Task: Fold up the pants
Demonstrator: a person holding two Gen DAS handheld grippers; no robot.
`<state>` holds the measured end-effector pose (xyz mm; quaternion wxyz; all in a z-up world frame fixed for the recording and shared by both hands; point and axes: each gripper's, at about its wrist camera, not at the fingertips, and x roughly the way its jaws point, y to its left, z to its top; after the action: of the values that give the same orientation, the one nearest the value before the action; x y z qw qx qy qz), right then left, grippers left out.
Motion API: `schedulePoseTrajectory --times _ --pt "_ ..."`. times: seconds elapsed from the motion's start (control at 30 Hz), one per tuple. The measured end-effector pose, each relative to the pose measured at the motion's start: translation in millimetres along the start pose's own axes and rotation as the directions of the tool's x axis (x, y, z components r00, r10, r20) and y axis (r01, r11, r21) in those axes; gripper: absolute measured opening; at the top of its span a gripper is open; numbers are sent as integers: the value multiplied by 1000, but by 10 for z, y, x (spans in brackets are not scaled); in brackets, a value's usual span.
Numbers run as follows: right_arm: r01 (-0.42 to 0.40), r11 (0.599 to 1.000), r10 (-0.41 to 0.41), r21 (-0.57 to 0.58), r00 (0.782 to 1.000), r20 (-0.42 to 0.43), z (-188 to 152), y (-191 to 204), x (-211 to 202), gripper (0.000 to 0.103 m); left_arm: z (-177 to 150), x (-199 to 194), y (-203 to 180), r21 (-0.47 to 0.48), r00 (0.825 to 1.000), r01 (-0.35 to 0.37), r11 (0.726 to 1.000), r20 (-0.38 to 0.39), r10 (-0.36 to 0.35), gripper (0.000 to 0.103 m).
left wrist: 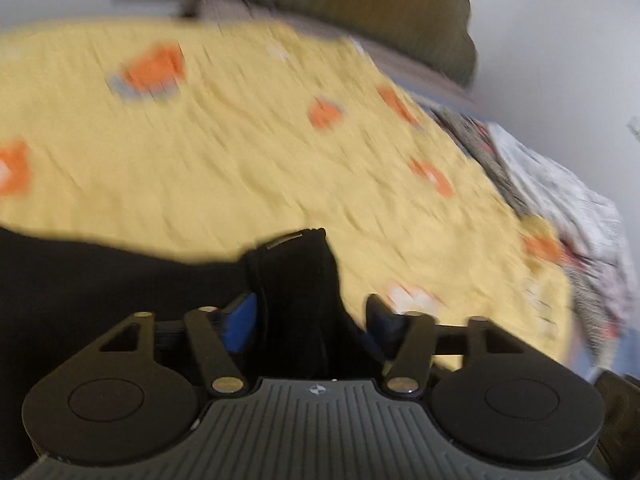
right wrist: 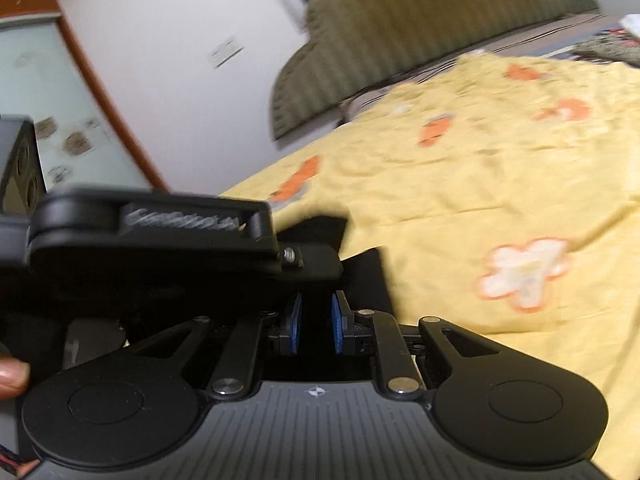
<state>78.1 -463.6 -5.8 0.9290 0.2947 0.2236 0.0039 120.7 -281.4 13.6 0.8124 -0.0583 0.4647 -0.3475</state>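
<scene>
The black pants (left wrist: 296,272) lie on the yellow bedsheet (left wrist: 240,160), spreading to the lower left. A folded edge of them stands up between the jaws of my left gripper (left wrist: 310,320). Those jaws are wide open, with a gap between the cloth and the right pad (left wrist: 380,322). In the right wrist view my right gripper (right wrist: 317,324) is nearly closed, its blue pads (right wrist: 338,326) pinching dark cloth of the pants (right wrist: 368,280). The housing of the other gripper (right wrist: 152,236) sits close on its left, over the pants. Both views are motion-blurred.
The yellow sheet (right wrist: 500,168) with orange and white flowers covers the bed. An olive padded headboard (right wrist: 400,32) stands at the far end against a white wall. A heap of patterned laundry (left wrist: 568,208) lies at the bed's right edge. A thumb (right wrist: 10,376) shows at lower left.
</scene>
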Motion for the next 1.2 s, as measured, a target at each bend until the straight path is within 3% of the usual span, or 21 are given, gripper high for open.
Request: schedulePoseTrajectory --times 0.07,0.1,0.17,0.27,0.4,0.47,0.5,0.57,0.63,0.7,0.73,0.83,0.97,1.0,1.07,1.1,1.17,1.2 --pt "64 998 -64 -12 998 25 22 -68 -86 22 -2 -108 91 -17 998 65 998 -2 -65 76" --pt "116 993 -115 -22 992 48 30 -89 -129 24 0 -199 125 0 999 47 999 13 -47 76" --pt "201 979 -198 -27 976 89 18 -170 -274 24 36 -424 250 31 996 -43 999 77 41 77" --pt "147 989 -148 24 983 111 88 -249 -343 24 97 -714 504 69 970 -182 981 178 167 89" --pt "26 999 -24 -40 999 46 131 -64 -127 24 94 -776 763 207 901 -414 886 231 367 90" --pt "-10 990 9 -139 1000 -11 120 132 63 24 74 -709 883 244 884 -460 854 219 413 89" --pt "-16 985 9 -173 999 -42 114 194 170 24 70 -658 928 261 884 -464 847 205 421 89" --pt "60 977 -77 -207 994 -76 128 271 371 24 73 -479 992 293 880 -474 830 180 439 89" --pt "207 934 -225 -291 974 -29 103 296 391 24 67 -285 1082 313 858 -513 799 155 490 92" --pt "322 881 -335 -346 942 24 81 282 343 24 60 -229 1182 292 853 -521 802 167 494 93" --pt "341 876 -347 -341 937 43 95 263 298 24 50 -259 1210 274 853 -523 807 172 494 95" --pt "237 916 -238 -325 971 37 121 302 186 24 46 -274 1202 268 851 -525 808 180 493 96" --pt "252 879 -258 -405 965 41 107 481 295 24 28 -298 1156 256 841 -541 801 188 508 97" --pt "294 860 -288 -418 954 78 110 520 295 24 25 -300 1150 253 840 -543 801 189 509 97" --pt "416 787 -379 -456 909 176 102 609 265 25 18 -288 1145 253 837 -547 798 192 512 98" --pt "418 781 -374 -464 908 188 101 641 240 25 14 -285 1145 253 836 -548 797 194 513 98" --pt "282 844 -264 -457 959 103 104 657 217 28 14 -284 1149 251 837 -546 799 192 512 99" --pt "220 861 -220 -458 974 53 79 668 245 35 14 -282 1155 247 838 -545 801 191 511 99"
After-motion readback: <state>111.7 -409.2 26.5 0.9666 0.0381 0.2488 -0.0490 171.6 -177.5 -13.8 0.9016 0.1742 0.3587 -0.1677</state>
